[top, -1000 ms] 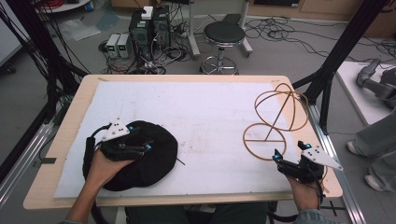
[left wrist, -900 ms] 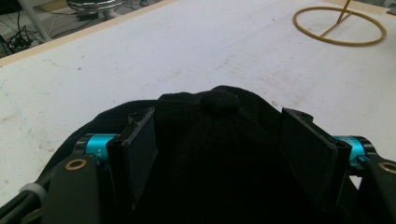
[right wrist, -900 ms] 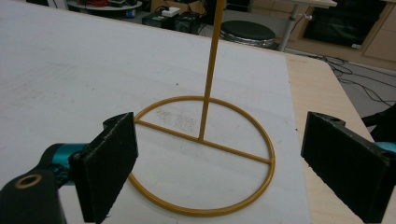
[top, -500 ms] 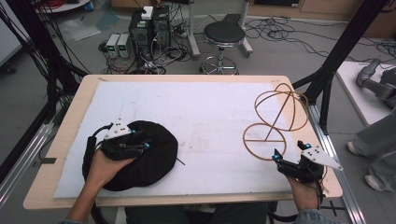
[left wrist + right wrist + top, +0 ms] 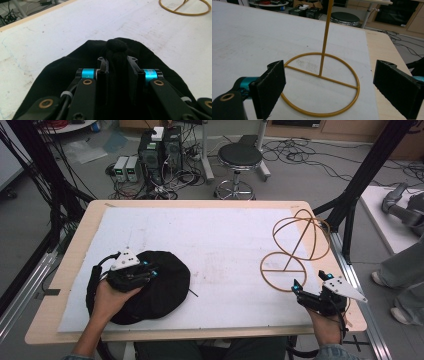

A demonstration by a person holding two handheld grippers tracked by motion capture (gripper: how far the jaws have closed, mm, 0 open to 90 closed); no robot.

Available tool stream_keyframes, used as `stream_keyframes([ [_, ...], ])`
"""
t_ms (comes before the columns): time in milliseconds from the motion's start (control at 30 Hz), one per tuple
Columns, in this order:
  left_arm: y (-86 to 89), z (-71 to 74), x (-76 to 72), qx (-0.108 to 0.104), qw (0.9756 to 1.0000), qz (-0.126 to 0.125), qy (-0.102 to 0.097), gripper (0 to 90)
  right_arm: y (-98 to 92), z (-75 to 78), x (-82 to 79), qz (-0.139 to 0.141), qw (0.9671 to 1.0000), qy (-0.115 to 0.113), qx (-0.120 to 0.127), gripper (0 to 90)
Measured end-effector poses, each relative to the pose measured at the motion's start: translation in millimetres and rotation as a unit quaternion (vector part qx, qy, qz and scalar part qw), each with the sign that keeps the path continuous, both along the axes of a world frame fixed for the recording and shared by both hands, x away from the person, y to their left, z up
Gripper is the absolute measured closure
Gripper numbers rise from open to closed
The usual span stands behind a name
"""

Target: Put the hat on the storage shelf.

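Observation:
A black fabric hat (image 5: 167, 292) lies on the white mat at the front left. My left gripper (image 5: 151, 270) sits on top of it, shut on a raised fold of the cloth. In the left gripper view the jaws pinch that fold just below the hat's button (image 5: 117, 45), with my left gripper (image 5: 117, 65) pressed into the fabric. At the right stands a yellow wire hat stand (image 5: 292, 247), a ring base with an upright stem and a domed top. Just in front of the ring my right gripper (image 5: 308, 280) is open. Its jaws flank the stand's stem (image 5: 325, 42) without touching, my right gripper (image 5: 332, 76) wide apart.
A white mat (image 5: 215, 240) covers the wooden table (image 5: 85, 230). Black frame posts (image 5: 365, 175) rise at both sides. Beyond the far edge are a black stool (image 5: 240, 157), computer boxes (image 5: 160, 147) and cables on the floor. A person's legs (image 5: 405, 270) stand at the right.

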State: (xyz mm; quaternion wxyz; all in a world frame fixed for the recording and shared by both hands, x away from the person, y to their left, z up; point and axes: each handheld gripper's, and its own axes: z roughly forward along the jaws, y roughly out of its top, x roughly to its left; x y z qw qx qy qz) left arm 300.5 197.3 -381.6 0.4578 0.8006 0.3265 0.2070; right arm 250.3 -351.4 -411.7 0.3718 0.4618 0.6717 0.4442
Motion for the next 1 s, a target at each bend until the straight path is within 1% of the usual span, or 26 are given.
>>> stream_keyframes([
  [67,0.4,2.9,-1.2,-0.003,0.9999,-0.004,-0.009,74.6,0.0,0.1,-0.1,-0.001,1.0000,-0.001,0.004,10.6],
  [133,1.1,8.8,-3.1,-0.003,0.9997,-0.011,-0.023,74.9,-0.5,0.2,0.1,-0.002,1.0000,-0.003,0.002,10.6],
  [200,2.2,12.1,-3.9,-0.003,0.9995,-0.013,-0.029,75.2,-0.5,0.4,-0.4,-0.003,1.0000,-0.001,0.003,10.6],
  [267,3.4,13.9,-4.0,-0.005,0.9994,-0.015,-0.030,75.3,-0.6,0.4,-0.5,-0.003,1.0000,-0.002,0.003,10.6],
  [300,3.6,14.7,-4.4,-0.009,0.9993,-0.014,-0.034,75.3,-0.8,0.5,-0.6,-0.003,1.0000,-0.001,0.003,10.6],
  [333,4.8,16.4,-4.5,-0.011,0.9991,-0.018,-0.036,75.3,-1.1,0.5,-0.6,-0.004,1.0000,-0.001,0.003,10.6],
  [367,6.7,19.0,-5.3,-0.014,0.9989,-0.019,-0.042,75.3,-1.4,0.5,-0.4,-0.004,1.0000,-0.004,0.003,10.6],
  [400,6.7,19.0,-5.3,-0.014,0.9989,-0.019,-0.042,75.3,-1.5,0.6,-0.7,-0.004,1.0000,-0.003,0.003,10.6],
  [467,12.3,23.6,-4.7,-0.026,0.9982,-0.026,-0.047,75.2,-1.8,0.9,-1.0,-0.004,1.0000,-0.003,0.003,10.6],
  [500,12.3,23.6,-4.7,-0.026,0.9982,-0.026,-0.047,75.3,-2.0,1.0,-1.1,-0.003,1.0000,-0.003,0.003,10.7],
  [533,15.8,26.7,-4.5,-0.034,0.9974,-0.030,-0.055,75.2,-1.9,1.1,-1.2,-0.003,1.0000,-0.002,0.004,10.7],
  [600,17.9,29.5,-3.7,-0.042,0.9969,-0.032,-0.059,75.2,-1.7,1.0,-1.1,-0.003,1.0000,-0.003,0.003,10.6],
  [633,17.9,29.5,-3.7,-0.042,0.9969,-0.032,-0.059,75.2,-1.8,1.0,-1.0,-0.002,1.0000,-0.003,0.002,10.6],
  [667,20.6,32.4,-2.1,-0.051,0.9961,-0.033,-0.063,75.2,-1.6,0.8,-0.7,-0.004,1.0000,-0.004,0.003,10.7],
  [700,20.6,32.4,-2.1,-0.051,0.9961,-0.033,-0.063,75.2,-1.6,0.9,-0.7,-0.004,1.0000,-0.004,0.004,10.6],
  [733,21.9,34.3,-0.4,-0.058,0.9957,-0.033,-0.064,75.2,-1.5,0.9,-0.4,-0.003,1.0000,-0.004,0.004,10.6],
  [767,23.5,38.5,2.6,-0.060,0.9952,-0.035,-0.069,75.2,-1.3,0.9,-0.4,-0.003,1.0000,-0.004,0.004,10.7],
  [800,23.5,38.5,2.6,-0.060,0.9952,-0.035,-0.069,75.2,-1.0,1.0,-0.3,-0.003,1.0000,-0.005,0.004,10.6],
  [867,24.7,44.0,6.1,-0.067,0.9942,-0.040,-0.074,75.2,-0.7,0.8,-0.4,-0.003,1.0000,0.001,0.004,10.7],
  [933,26.0,49.8,9.3,-0.077,0.9930,-0.043,-0.079,75.2,-0.6,0.3,0.6,-0.002,1.0000,-0.003,0.004,10.7],
  [1000,27.8,58.4,13.5,-0.079,0.9919,-0.048,-0.087,75.2,-0.6,0.5,0.5,-0.002,1.0000,-0.003,0.004,10.6],
])
